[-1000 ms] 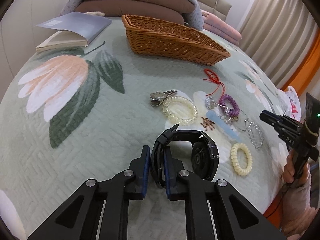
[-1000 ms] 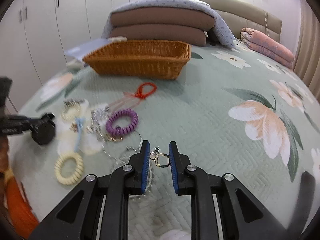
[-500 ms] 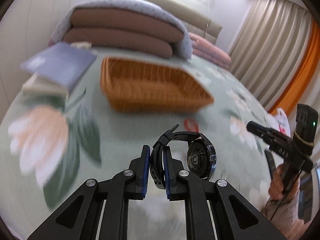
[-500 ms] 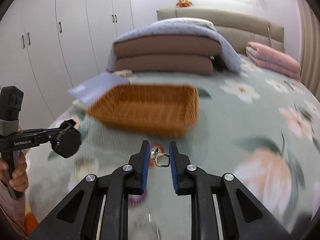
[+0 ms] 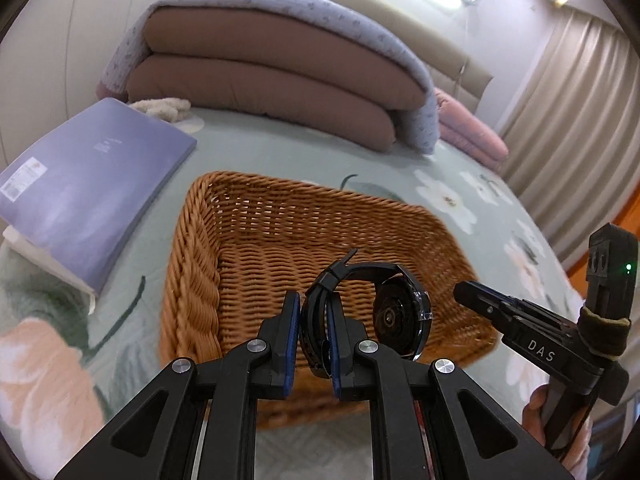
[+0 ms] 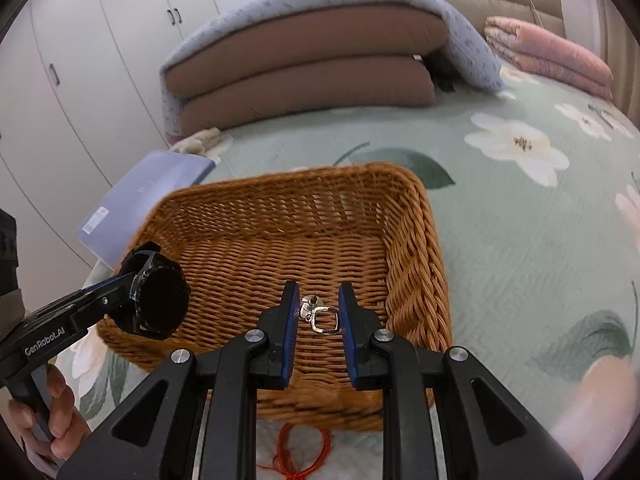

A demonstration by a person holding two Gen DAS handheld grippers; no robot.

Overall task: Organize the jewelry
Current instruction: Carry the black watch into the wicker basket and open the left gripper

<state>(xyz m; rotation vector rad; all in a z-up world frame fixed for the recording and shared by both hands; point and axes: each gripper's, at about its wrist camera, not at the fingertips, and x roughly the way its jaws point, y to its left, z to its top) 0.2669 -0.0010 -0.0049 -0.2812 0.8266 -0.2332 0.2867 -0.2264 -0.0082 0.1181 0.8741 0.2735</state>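
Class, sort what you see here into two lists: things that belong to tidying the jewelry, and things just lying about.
Belongs to the job:
black watch
silver earring
wicker basket
red cord

Just lying about:
purple book
folded quilts
pink blanket

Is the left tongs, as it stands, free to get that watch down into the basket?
Probably yes. The left tongs grips the black watch over the open wicker basket, whose bottom looks bare beneath.
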